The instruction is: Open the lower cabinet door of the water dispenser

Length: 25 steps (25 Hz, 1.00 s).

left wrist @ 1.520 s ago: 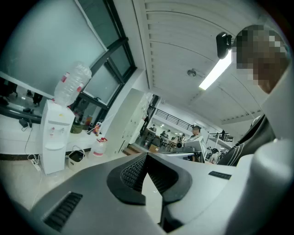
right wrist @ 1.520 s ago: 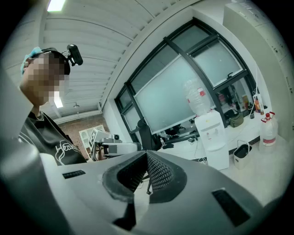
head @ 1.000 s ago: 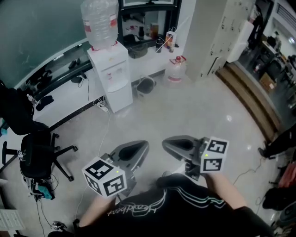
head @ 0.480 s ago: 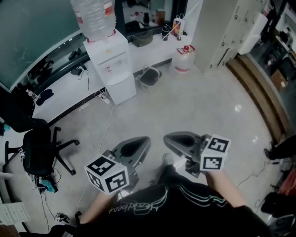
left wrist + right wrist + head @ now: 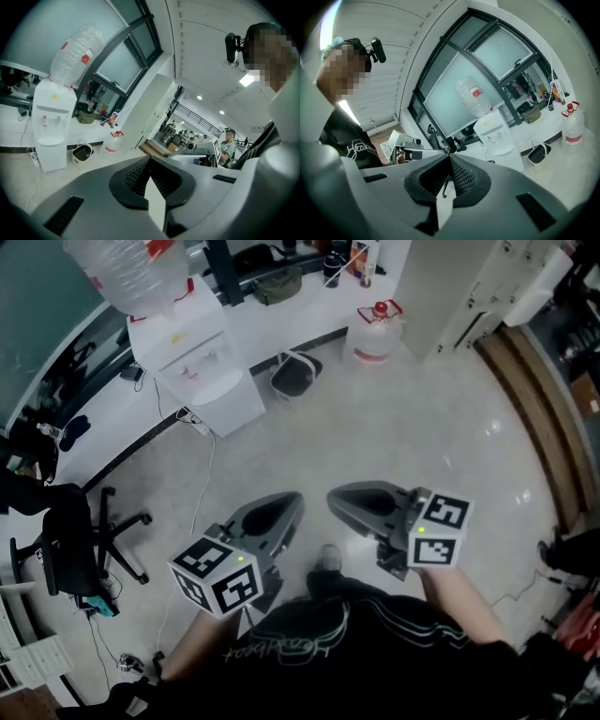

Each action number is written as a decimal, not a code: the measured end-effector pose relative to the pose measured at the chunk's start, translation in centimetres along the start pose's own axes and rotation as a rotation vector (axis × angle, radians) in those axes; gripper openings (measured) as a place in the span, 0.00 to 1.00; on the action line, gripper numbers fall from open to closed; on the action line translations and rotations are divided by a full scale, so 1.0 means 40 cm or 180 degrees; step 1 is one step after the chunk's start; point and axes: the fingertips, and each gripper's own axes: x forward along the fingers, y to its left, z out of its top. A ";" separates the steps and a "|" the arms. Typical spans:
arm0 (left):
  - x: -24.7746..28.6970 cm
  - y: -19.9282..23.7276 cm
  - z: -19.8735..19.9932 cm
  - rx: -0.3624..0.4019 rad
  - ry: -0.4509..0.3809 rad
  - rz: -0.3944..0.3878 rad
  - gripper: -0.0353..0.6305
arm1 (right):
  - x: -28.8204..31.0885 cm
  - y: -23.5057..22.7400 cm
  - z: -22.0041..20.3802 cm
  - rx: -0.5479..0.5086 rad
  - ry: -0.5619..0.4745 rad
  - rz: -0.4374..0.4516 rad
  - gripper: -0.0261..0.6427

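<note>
Task's thing: the water dispenser (image 5: 192, 367) is white and stands on the floor against the window wall, at the upper left of the head view. Its lower cabinet door (image 5: 230, 409) looks closed.
Left hand-held gripper (image 5: 286, 507): the jaws are pressed together with nothing between them.
Right hand-held gripper (image 5: 342, 502): the jaws also meet at the tips and hold nothing.
Why held so: both point forward, side by side in front of the person's body and well apart from the dispenser. I judge the door is not yet in reach, so the jaws have no need to be open.
Why placed so: the dispenser is beside a floor socket (image 5: 192, 423), probably for power. A spare jug (image 5: 375, 334) stands further along the same wall.
Writing: the bottle (image 5: 131, 268) has a red label, too small to read. The shirt (image 5: 309, 652) carries script print that I cannot read surely. The marker cubes show only patterns.
</note>
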 end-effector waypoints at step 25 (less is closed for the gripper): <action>0.448 0.389 0.243 -0.0371 -0.0071 0.0230 0.05 | 0.128 -0.567 0.251 -0.0023 0.0379 0.0107 0.06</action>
